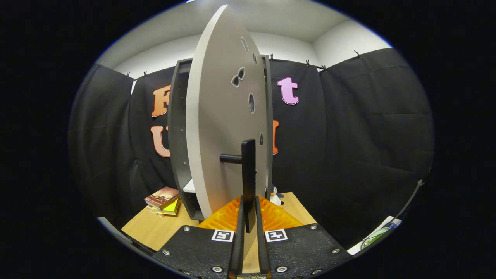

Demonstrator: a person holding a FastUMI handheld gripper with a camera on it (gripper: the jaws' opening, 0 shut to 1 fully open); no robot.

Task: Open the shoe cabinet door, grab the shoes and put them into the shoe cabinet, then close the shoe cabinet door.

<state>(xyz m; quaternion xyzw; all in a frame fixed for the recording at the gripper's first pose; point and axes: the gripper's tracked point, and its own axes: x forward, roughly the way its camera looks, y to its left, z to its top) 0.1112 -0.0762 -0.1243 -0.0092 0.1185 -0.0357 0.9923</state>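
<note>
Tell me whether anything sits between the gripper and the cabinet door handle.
Nothing does: the gripper is shut on the door handle, both fingers pressing on the bar. The cabinet door stands swung partly open.

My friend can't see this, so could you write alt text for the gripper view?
The gripper is shut on the black door handle of a shoe cabinet, whose pale door stands partly open. The cabinet sits on a wooden table, with stacked books beside it.
</note>
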